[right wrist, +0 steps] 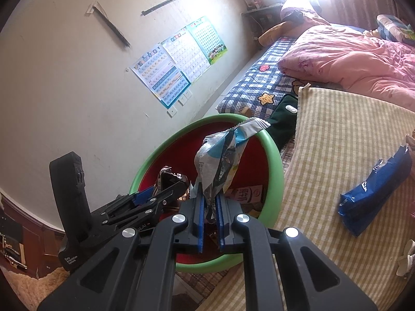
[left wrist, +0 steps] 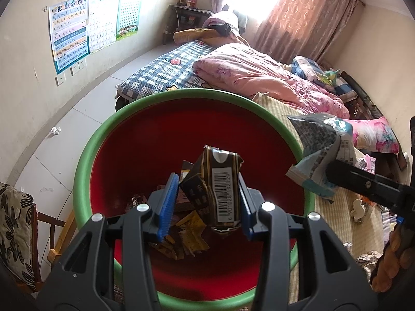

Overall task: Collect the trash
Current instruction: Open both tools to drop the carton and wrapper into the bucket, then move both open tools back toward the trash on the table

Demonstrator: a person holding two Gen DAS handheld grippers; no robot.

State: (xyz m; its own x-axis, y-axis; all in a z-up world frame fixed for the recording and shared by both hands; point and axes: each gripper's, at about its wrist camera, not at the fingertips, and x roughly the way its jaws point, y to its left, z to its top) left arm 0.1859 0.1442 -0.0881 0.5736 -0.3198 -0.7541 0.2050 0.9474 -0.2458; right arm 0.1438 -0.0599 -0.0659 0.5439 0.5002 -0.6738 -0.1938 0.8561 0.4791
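A red basin with a green rim (left wrist: pixel 85 155) sits at the bed's edge and holds several wrappers (left wrist: pixel 189 230). My left gripper (left wrist: pixel 205 202) is over the basin, its jaws apart, with a crumpled dark brown box with a barcode (left wrist: pixel 223 189) resting against the right pad. My right gripper (right wrist: pixel 210 204) is shut on a crumpled white, blue and silver wrapper (right wrist: pixel 223 155) held above the basin rim (right wrist: pixel 275 165). That wrapper shows at the right in the left wrist view (left wrist: pixel 321 153). The left gripper shows in the right wrist view (right wrist: pixel 155 194).
A blue snack bag (right wrist: pixel 373 194) lies on the yellow striped mat (right wrist: pixel 337 134) to the right. More crumpled scraps (left wrist: pixel 368 256) lie on the mat. A paper ball (left wrist: pixel 55 130) lies on the floor. Pink quilt (left wrist: pixel 259 77), wall with posters (left wrist: pixel 70 33), wooden chair (left wrist: pixel 18 235) at left.
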